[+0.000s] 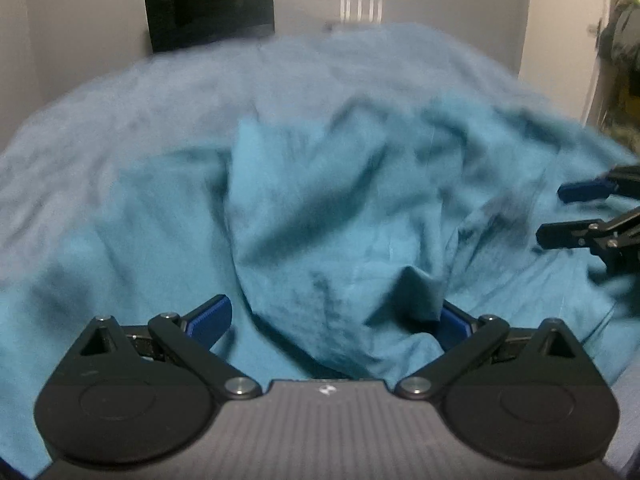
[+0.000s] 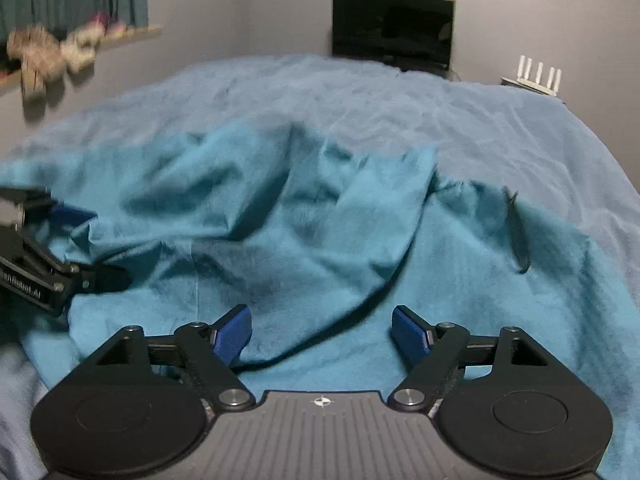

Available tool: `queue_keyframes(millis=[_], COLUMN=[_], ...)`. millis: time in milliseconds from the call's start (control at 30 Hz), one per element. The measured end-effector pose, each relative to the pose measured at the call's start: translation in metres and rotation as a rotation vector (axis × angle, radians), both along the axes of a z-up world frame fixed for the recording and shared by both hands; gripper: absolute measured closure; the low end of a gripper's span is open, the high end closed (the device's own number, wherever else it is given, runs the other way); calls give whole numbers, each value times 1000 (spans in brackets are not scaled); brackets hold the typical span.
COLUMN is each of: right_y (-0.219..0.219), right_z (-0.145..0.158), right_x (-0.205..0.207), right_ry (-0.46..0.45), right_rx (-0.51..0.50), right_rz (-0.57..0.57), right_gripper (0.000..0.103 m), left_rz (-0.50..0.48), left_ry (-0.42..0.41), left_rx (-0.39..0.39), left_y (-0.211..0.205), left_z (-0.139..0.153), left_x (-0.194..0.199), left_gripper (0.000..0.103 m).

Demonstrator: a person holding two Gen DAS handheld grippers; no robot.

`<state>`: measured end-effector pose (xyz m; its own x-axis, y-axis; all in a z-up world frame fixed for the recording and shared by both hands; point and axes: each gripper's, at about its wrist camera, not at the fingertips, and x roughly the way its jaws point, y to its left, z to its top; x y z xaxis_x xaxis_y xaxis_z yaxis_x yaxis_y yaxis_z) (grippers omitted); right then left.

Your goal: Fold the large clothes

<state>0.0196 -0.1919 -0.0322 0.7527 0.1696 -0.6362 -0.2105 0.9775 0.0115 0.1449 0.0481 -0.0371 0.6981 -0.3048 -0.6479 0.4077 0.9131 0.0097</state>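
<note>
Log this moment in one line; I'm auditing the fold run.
left gripper: open, fabric between fingers | right gripper: open, above cloth | crumpled teal cotton garment: unfolded on light blue bedsheet

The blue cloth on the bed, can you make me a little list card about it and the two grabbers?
cloth: teal garment, crumpled, not yet folded flat
lies on: lighter blue bedsheet
left gripper: open, a raised fold of the cloth sits between its fingers
right gripper: open, low over the cloth, gripping nothing
behind the bed: dark screen against the grey wall
beside the screen: white router with antennas
picture: a bit blurry
</note>
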Motion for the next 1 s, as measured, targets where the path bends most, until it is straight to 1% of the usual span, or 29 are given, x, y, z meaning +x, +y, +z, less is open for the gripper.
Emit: queue_keyframes(millis=[33, 100, 167, 200, 233, 300, 333, 367, 400, 433, 467, 533, 567, 600, 633, 667, 733, 767, 800, 867, 933, 1000], right_y=[-5, -18, -32, -40, -47, -64, -70, -77, -84, -90, -96, -105, -108, -105, -100, -91, -74, -68, -67, -67, -75, -90], right_z=[7, 24, 38, 43, 47, 49, 49, 48, 47, 45, 43, 39, 38, 37, 37, 38, 38, 37, 36, 31, 25, 20], right_x=[-1, 1, 8, 13, 18, 29, 32, 34, 35, 35, 34, 34, 34, 35, 36, 38, 42, 43, 45, 48, 54, 59], right_ry=[-25, -84, -129, -147, -160, -174, -182, -196, -204, -204, -205, -190, -183, -184, -185, -186, -193, -204, -210, -196, -155, -118], right_rx=[27, 55, 55, 42, 22, -46, -79, -108, -122, -115, -84, 7, 55, 95, 110, 98, 17, -36, -62, -95, -72, -28], right_rz=[-10, -39, -82, -106, -127, -178, -199, -216, -230, -240, -245, -238, -225, -182, -141, -93, -47, -32, -25, -39, -75, -133], right_gripper=[21, 16, 12, 11, 11, 10, 10, 10, 10, 10, 10, 10, 10, 10, 10, 10, 10, 10, 10, 10, 10, 10], left_rz=[-1, 6, 37, 55, 70, 109, 127, 143, 144, 129, 100, 61, 39, 34, 46, 48, 53, 70, 84, 77, 38, 17], left_ry=[-36, -108, -147, -147, -127, -58, -31, -13, 7, 31, 51, 61, 61, 52, 22, -9, -58, -69, -70, -49, 6, 56], left_rx=[-19, -64, -77, -76, -73, -72, -85, -126, -183, -234, -277, -330, -332, -302, -260, -231, -190, -173, -143, -86, -5, 96], left_y=[4, 14, 22, 27, 32, 43, 49, 57, 64, 69, 71, 72, 68, 62, 56, 50, 42, 40, 36, 27, 12, -3], left_z=[9, 30, 44, 48, 49, 47, 46, 46, 47, 48, 48, 53, 54, 56, 57, 57, 54, 52, 47, 33, 9, -15], left_x=[-2, -3, 4, 12, 22, 42, 47, 49, 49, 48, 46, 43, 42, 43, 42, 41, 42, 43, 46, 52, 57, 59], left_gripper=[0, 0, 0, 0, 0, 0, 0, 0, 0, 0, 0, 0, 0, 0, 0, 0, 0, 0, 0, 0, 0, 0])
